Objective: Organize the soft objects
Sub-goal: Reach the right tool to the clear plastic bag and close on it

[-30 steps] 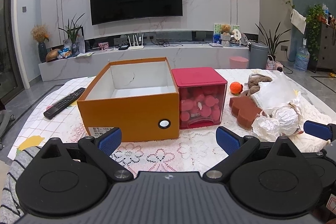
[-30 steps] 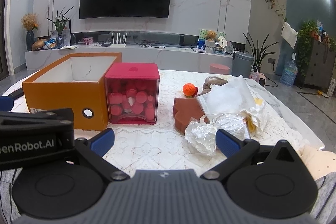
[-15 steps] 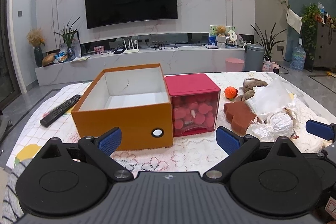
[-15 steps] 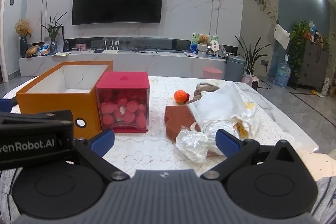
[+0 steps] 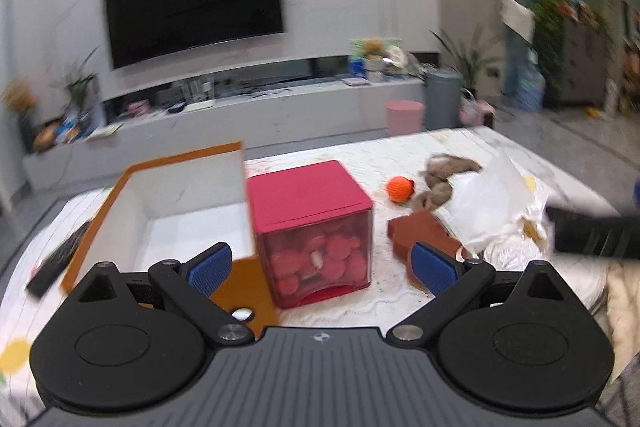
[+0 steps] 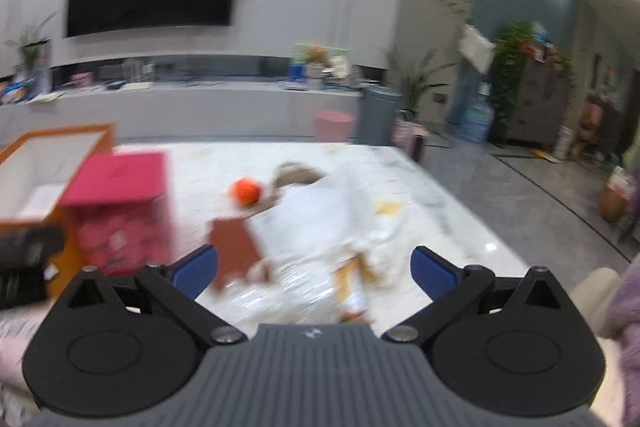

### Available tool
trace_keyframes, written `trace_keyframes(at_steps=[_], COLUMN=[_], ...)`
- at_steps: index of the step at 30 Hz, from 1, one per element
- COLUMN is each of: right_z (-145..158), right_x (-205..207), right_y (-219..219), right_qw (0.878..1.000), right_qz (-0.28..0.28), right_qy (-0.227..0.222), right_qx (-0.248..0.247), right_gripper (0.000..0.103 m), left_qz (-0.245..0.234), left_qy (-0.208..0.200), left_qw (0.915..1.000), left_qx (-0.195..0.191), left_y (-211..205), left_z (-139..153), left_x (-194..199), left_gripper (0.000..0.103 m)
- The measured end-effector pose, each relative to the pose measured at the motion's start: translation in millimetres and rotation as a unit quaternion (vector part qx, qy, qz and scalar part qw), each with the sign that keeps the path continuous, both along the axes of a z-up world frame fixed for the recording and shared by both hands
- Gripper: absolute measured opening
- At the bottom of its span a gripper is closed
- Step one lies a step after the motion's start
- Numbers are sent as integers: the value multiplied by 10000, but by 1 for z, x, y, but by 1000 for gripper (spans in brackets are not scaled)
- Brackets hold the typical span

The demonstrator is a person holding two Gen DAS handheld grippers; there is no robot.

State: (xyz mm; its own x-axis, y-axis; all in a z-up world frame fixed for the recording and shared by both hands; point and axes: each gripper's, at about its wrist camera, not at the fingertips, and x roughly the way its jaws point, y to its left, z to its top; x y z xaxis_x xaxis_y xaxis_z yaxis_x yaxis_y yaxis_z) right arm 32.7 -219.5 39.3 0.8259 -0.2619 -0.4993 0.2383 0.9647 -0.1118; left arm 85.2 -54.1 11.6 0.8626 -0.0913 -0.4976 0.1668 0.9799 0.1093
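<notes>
Tongs status: left tongs (image 5: 322, 265) spread wide, nothing between the blue pads; right tongs (image 6: 314, 273) likewise wide open and empty. Both frames are motion-blurred, so fine detail is unreliable. Just ahead of the left tongs sits a red-lidded clear plastic cube bin (image 5: 312, 227) packed with red round pieces, touching or nearly touching an open orange cardboard box with white inside (image 5: 168, 215) on its left; the box looks empty. Right tongs point at the soft pile on the desk (image 6: 420, 187): crumpled white plastic bag (image 6: 320, 223), shiny clear wrap (image 6: 280, 295) in front of it, flat rust-brown felt-like piece (image 6: 234, 247) on its left edge, small orange knitted ball (image 6: 245, 191) and a brown plush lump (image 6: 298, 173) behind. A black remote control (image 5: 56, 263) lies left of the box. Judgement: task barely started, approach phase, nothing picked. Next move probably right tongs down onto the nearest soft item (wrap or brown piece), close on a bunched fold, carry to the orange box. Risk: thin film slips or drags neighbours along.
</notes>
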Motion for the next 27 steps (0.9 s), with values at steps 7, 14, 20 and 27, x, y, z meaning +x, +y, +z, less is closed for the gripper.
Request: trace_keyframes(at_steps=[7,14,20,27], right_z=[25,-52,-91,-105], right_x=[63,103,111,126], right_y=[-65,-68,-64,-59], right_qw=[9943,9528,9328,9311], right_qz=[-108,-383,-897,-1054], right_qy=[565,1577,2009,2059], right_qx=[895,2566,2855,2819], right_gripper=[100,90,85,85], left_qz=[-755,-1008,-792,-643], left_qy=[312,227,708,855], left_qw=[9967,9941,9939,9940], left_qx=[-21,345,307,208], left_y=[-23,-27,-14,-2], left_z=[-32,-72,-91,-93], left_x=[30,28,35,34], left_gripper=[103,103,103,103])
